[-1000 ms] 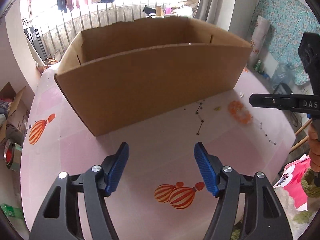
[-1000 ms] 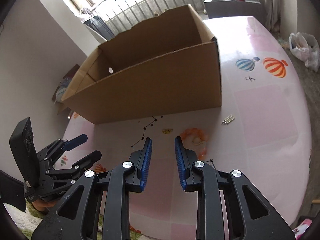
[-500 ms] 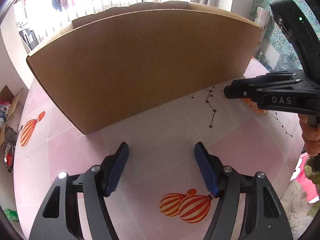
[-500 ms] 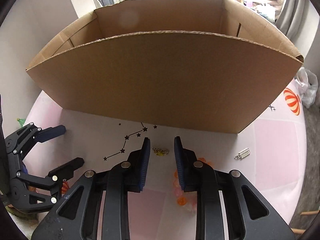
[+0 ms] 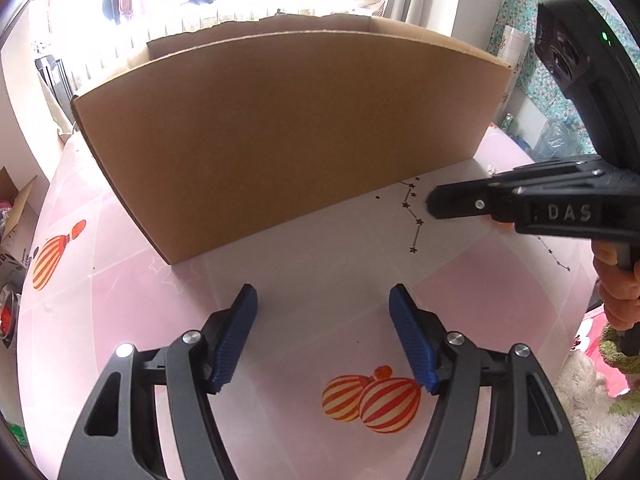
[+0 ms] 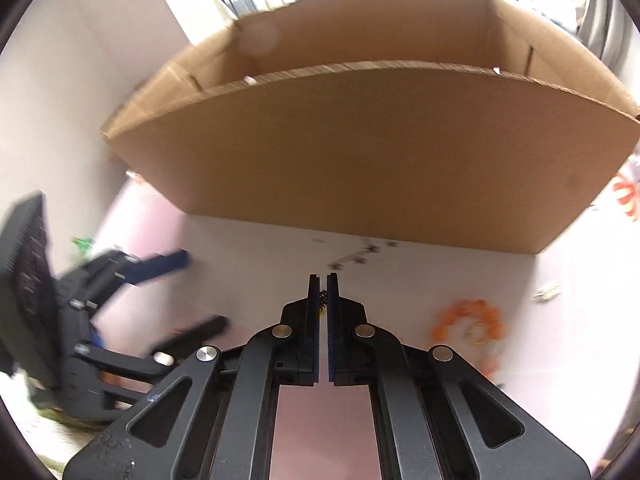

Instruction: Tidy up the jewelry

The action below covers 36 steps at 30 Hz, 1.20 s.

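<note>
My right gripper [image 6: 323, 280] is shut on a small yellow and dark jewelry piece [image 6: 322, 304] pinched between its blue pads, low over the pink table in front of the cardboard box [image 6: 360, 152]. It also shows in the left wrist view [image 5: 436, 204] at the right. An orange bead bracelet [image 6: 468, 318] with a small gold ring [image 6: 476, 330] lies right of it. A silver clip [image 6: 546, 291] lies further right. My left gripper [image 5: 323, 320] is open and empty above the table, in front of the box [image 5: 280, 132].
The box is tall and open-topped, close ahead of both grippers. The tablecloth [image 5: 120, 320] has balloon prints [image 5: 372, 400] and a black star pattern [image 5: 416, 216]. The table edge drops off at the right, near a rug [image 5: 592, 408].
My right gripper has closed on the small yellow piece that lay between its fingers. The left gripper has pulled back slightly from the box and stays open.
</note>
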Each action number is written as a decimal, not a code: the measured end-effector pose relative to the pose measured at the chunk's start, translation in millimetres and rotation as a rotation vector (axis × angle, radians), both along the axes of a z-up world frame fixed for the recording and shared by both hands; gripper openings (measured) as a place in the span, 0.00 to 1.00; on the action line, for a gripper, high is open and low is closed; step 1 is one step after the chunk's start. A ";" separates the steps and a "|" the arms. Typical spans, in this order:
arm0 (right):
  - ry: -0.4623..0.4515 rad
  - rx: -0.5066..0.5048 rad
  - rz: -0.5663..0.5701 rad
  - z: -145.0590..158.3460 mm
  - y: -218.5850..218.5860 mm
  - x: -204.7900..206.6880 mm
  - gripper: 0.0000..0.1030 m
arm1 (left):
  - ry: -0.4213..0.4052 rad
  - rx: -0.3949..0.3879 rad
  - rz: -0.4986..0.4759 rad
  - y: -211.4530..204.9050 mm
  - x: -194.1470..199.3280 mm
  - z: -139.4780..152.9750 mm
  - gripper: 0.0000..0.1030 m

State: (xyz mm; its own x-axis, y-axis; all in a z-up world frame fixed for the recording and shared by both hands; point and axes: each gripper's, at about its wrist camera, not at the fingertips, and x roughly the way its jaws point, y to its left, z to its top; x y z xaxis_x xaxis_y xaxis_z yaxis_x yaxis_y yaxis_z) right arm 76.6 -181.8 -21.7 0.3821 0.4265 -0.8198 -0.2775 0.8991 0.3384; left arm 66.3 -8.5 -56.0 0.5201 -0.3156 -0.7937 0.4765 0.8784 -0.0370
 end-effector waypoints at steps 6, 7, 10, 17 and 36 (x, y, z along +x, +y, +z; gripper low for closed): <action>0.054 0.189 0.060 -0.1 16.6 -0.8 0.06 | -0.032 -0.027 -0.052 -6.6 -15.4 6.6 0.65; 0.054 0.199 0.062 0.3 16.6 -1.3 0.07 | -0.038 -0.019 -0.057 -8.5 -17.3 7.0 0.65; 0.032 0.208 0.036 4.9 5.6 -4.6 0.19 | -0.053 -0.001 -0.071 -13.7 -22.3 7.3 0.64; -0.017 0.210 -0.083 17.6 -35.2 -33.5 0.20 | -0.064 0.009 -0.079 -20.4 -25.2 10.2 0.51; -0.039 0.078 -0.253 3.0 -82.4 -43.7 0.20 | -0.059 0.085 -0.078 -61.5 -5.3 5.0 0.02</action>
State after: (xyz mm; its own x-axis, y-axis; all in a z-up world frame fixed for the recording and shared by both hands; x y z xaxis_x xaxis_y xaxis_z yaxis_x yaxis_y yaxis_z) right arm 32.9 -264.3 -18.7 0.5154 0.3750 -0.7706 -0.0617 0.9131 0.4031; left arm 61.1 -70.0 -50.9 0.5433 -0.2893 -0.7881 0.5423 0.8375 0.0664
